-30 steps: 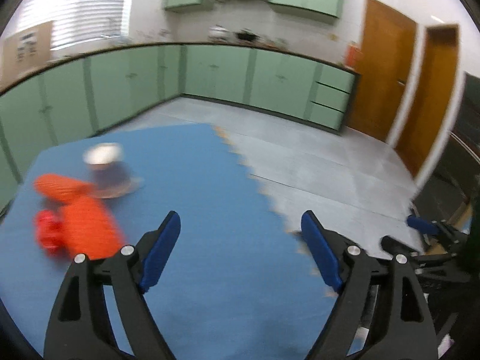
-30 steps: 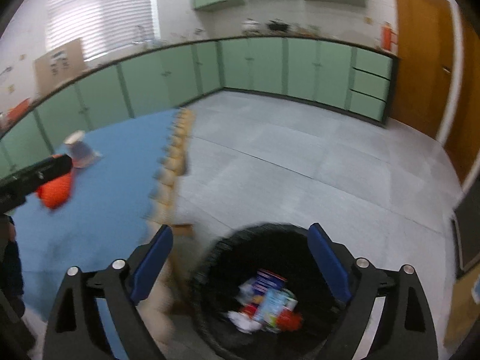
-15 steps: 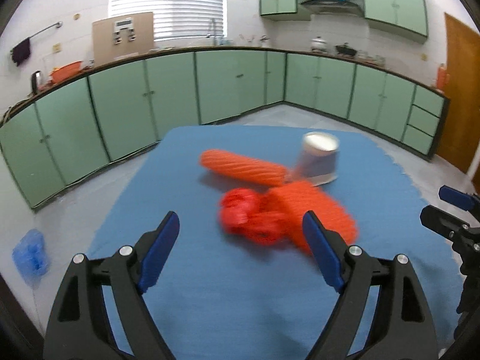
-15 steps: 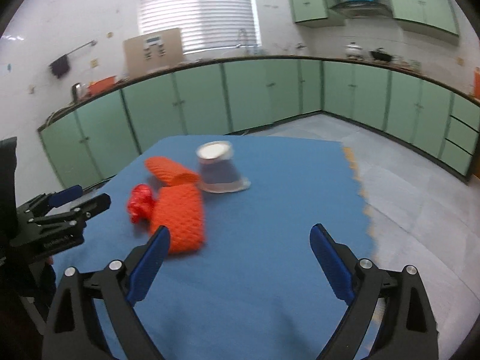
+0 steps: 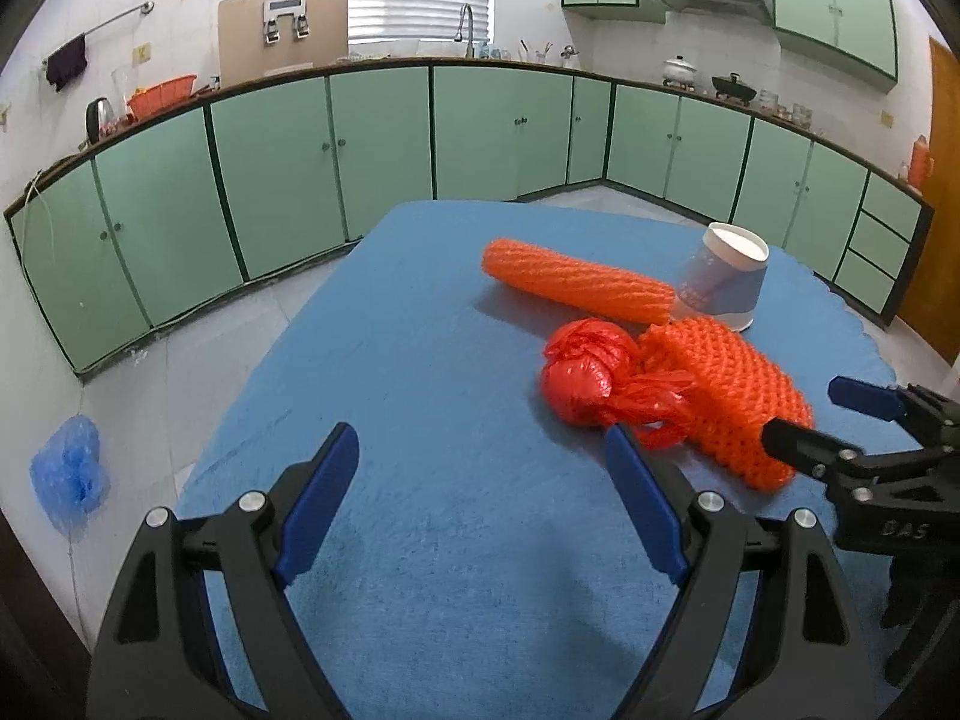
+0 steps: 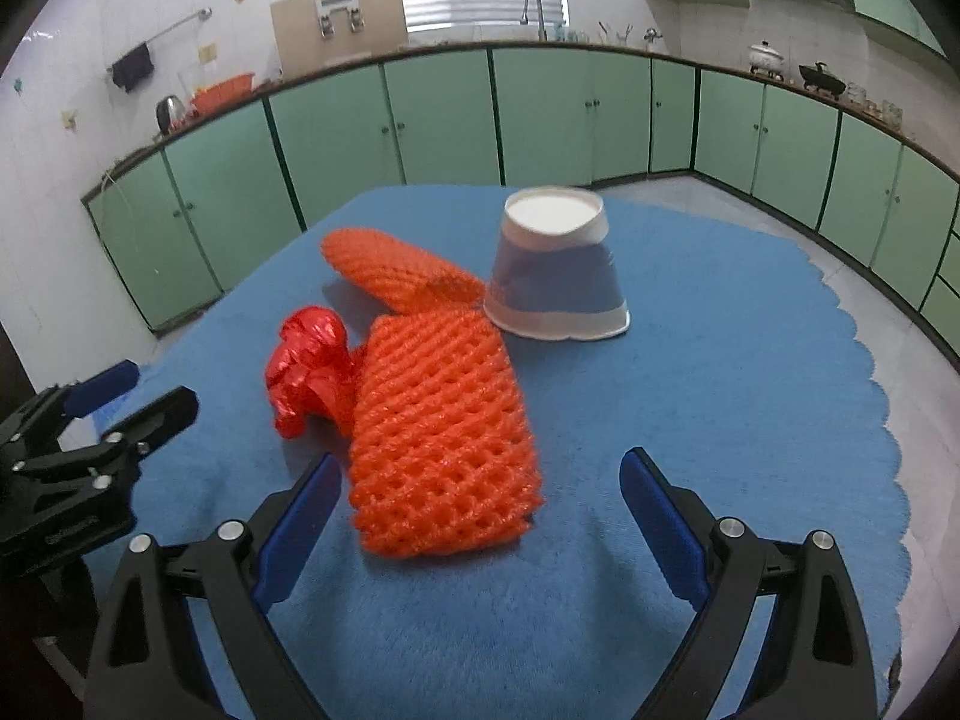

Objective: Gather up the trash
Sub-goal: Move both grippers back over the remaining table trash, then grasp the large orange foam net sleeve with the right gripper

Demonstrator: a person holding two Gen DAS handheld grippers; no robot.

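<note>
On the blue mat (image 5: pixel 420 360) lie a crumpled red plastic bag (image 5: pixel 585 378) (image 6: pixel 309 372), a flat orange foam net (image 5: pixel 732 396) (image 6: pixel 441 432), a rolled orange foam net (image 5: pixel 576 282) (image 6: pixel 390 270) and an upturned blue-and-white paper cup (image 5: pixel 723 276) (image 6: pixel 555 270). My left gripper (image 5: pixel 480 444) (image 6: pixel 150 390) hovers open, short of the red bag and slightly left of it. My right gripper (image 6: pixel 480 468) (image 5: pixel 807 411) is open too, and the near end of the flat net lies by its left finger. Neither holds anything.
Green cabinets (image 5: pixel 384 144) line the far walls across a strip of grey floor (image 5: pixel 198 348). A blue plastic bag (image 5: pixel 69 474) lies on the floor to the left. The mat's scalloped edge (image 6: pixel 888 420) runs along the right.
Both views have swung left, from the grey floor and a black bin with trash in it, to the trash on the mat. Both grippers have come closer to it and stayed open.
</note>
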